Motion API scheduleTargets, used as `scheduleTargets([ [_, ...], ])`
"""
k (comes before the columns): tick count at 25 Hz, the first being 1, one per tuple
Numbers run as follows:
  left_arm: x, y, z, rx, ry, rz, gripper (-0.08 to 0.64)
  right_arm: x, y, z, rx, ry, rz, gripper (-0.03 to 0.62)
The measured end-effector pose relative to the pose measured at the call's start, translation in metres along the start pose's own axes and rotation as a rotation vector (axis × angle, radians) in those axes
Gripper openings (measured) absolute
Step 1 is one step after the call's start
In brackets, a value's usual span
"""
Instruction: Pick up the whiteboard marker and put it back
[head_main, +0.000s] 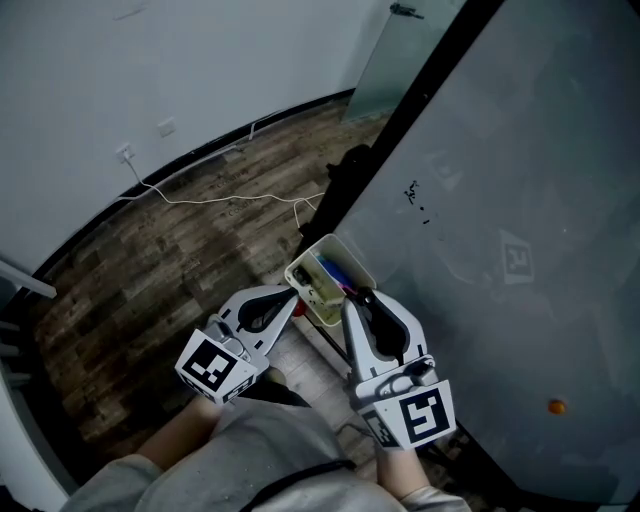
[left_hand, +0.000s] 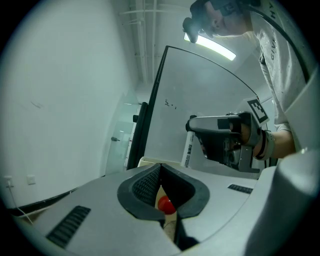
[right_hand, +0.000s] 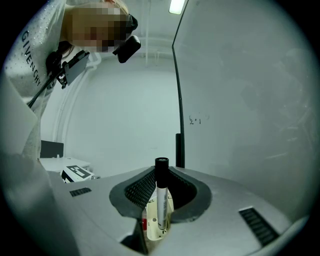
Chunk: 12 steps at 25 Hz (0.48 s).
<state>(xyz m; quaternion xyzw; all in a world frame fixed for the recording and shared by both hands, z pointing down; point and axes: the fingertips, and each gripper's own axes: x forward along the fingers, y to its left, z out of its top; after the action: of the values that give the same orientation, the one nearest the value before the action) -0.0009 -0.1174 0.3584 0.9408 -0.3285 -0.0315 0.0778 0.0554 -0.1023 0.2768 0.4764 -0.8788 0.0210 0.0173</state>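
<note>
White marker (right_hand: 161, 202) in right gripper (right_hand: 161, 172)

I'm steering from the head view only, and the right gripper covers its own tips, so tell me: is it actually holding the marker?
Observer: Yes. Its own view shows the right gripper shut on a black-capped marker, which stands upright between the jaws.
Operator: What's under the marker?
Observer: Its lower end sits over the cream box, which shows through the gap between the jaws.
Operator: And the left gripper?
Observer: In its own view the left gripper has its tips together. Whether they pinch the box's rim is unclear.
</note>
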Motion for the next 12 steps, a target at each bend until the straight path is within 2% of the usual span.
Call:
scheduleTargets([
  [12, 0.002, 0.005, -0.002, -0.006, 0.004, 0.0, 0.015, 0.011, 0.003, 0.012, -0.005, -0.017, 0.031, 0.083],
])
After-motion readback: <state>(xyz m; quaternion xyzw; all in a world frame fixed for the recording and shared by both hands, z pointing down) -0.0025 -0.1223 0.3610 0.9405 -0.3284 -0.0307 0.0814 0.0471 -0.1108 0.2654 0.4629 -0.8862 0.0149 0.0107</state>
